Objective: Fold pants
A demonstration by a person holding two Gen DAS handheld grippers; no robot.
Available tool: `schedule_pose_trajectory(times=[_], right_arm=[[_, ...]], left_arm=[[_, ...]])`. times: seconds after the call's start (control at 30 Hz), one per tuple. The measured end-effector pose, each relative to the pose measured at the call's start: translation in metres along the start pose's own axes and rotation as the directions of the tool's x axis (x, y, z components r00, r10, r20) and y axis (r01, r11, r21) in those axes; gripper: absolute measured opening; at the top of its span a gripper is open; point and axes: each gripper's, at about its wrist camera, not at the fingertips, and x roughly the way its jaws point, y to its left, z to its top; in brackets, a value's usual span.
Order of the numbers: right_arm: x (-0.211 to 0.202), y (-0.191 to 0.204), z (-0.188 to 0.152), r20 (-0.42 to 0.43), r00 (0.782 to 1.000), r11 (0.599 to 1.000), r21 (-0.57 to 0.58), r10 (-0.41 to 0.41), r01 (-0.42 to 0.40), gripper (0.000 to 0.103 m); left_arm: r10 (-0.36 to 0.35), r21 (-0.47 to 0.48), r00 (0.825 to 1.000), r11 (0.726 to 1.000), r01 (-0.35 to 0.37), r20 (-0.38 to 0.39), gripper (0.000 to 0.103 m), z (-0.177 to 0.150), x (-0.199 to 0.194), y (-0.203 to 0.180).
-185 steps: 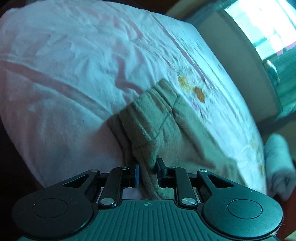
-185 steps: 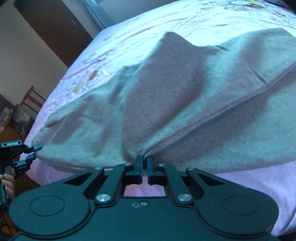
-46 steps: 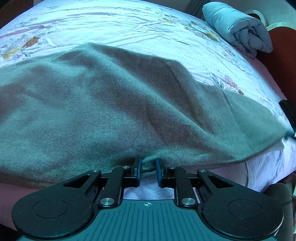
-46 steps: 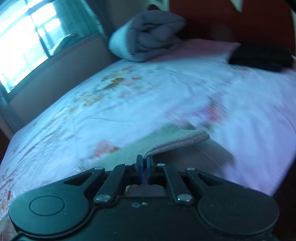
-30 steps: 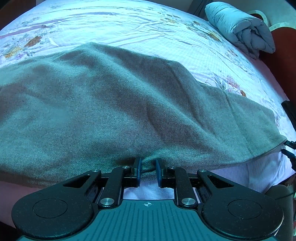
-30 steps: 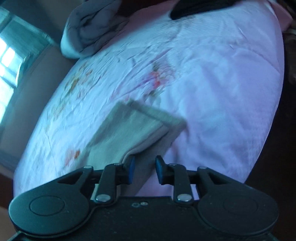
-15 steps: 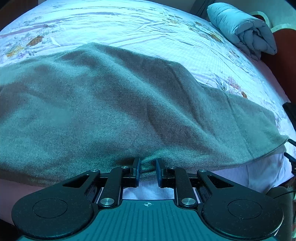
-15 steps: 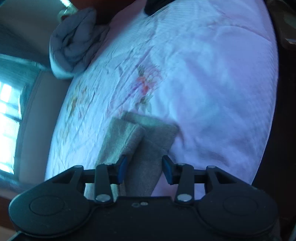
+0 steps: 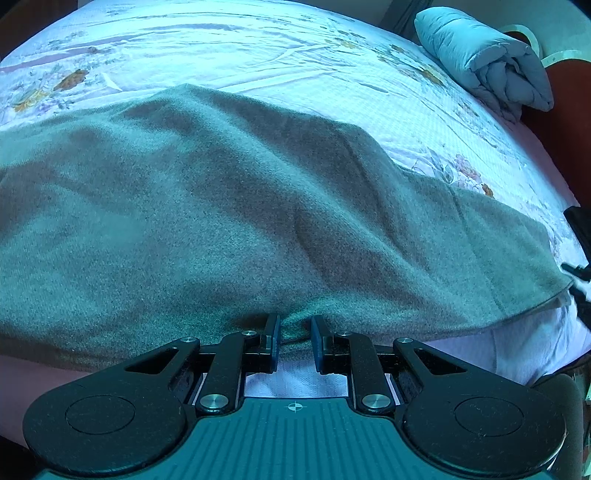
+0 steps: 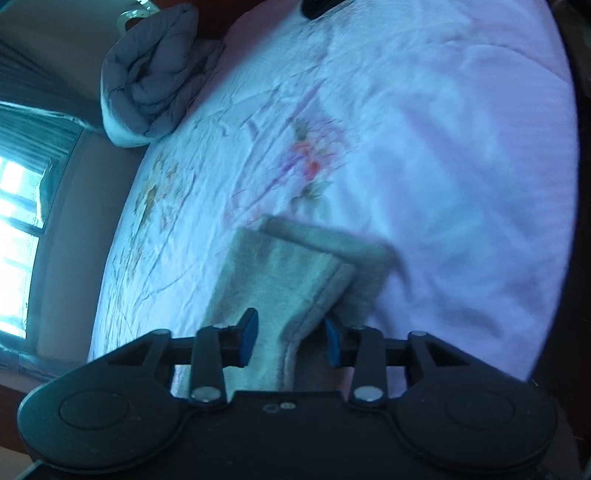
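Grey-green fleece pants [image 9: 221, 221] lie spread across the bed, filling the left wrist view. My left gripper [image 9: 294, 334] is shut on a bunched fold of their near edge. In the right wrist view the leg ends [image 10: 288, 269] lie on the sheet, the upper cuff over the lower one. My right gripper [image 10: 290, 338] stands over them with the cuff fabric between its blue pads, which do not press on it. Its jaws are closing. Black parts of the right gripper [image 9: 578, 273] show at the far right of the left wrist view.
The bed has a pale flowered sheet [image 10: 443, 147] and drops off at its right edge. A rolled grey quilt [image 9: 487, 62] lies at the head end, also seen as the quilt [image 10: 155, 81] beside a window [image 10: 18, 221]. A dark object [image 10: 321, 7] lies at the top edge.
The right gripper, shut on the cuff earlier, has spread its jaws and let the cuff drop onto the sheet, and its view has rolled. The left gripper and its grip are unchanged.
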Motion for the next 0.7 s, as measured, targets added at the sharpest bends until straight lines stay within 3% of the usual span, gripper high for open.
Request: schedule_pose_trajectory(times=[0.03, 0.17, 0.3, 0.47, 0.6, 0.7], right_arm=[[0.002, 0.006, 0.0, 0.013, 1.0, 0.999, -0.03, -0.012, 0.012, 0.0], [-0.001, 0.017, 0.002, 0.074, 0.997, 0.996, -0.083, -0.037, 0.043, 0.0], [-0.032, 0.027, -0.011, 0.205, 0.978, 0.965, -0.242, -0.046, 0.097, 0.0], [-0.018, -0.004, -0.021, 0.159, 0.979, 0.965, -0.208, -0.128, 0.16, 0.0], [-0.016, 0.005, -0.019, 0.175, 0.978, 0.963, -0.225, -0.11, 0.148, 0.0], [-0.009, 0.016, -0.017, 0.201, 0.972, 0.934, -0.309, -0.123, 0.183, 0.0]], left_arm=[[0.001, 0.0, 1.0, 1.0, -0.001, 0.0, 0.019, 0.0, 0.0, 0.0], [0.014, 0.008, 1.0, 1.0, -0.014, 0.006, 0.019, -0.001, 0.0, -0.003], [0.028, 0.029, 0.999, 0.999, -0.029, 0.016, 0.019, -0.003, 0.0, -0.007], [0.016, 0.02, 1.0, 1.0, -0.016, 0.015, 0.019, -0.001, 0.0, -0.005], [0.007, 0.007, 1.0, 1.0, -0.007, 0.022, 0.019, -0.002, -0.002, -0.003], [0.01, 0.019, 1.0, 1.0, -0.01, 0.023, 0.019, -0.003, -0.003, -0.003]])
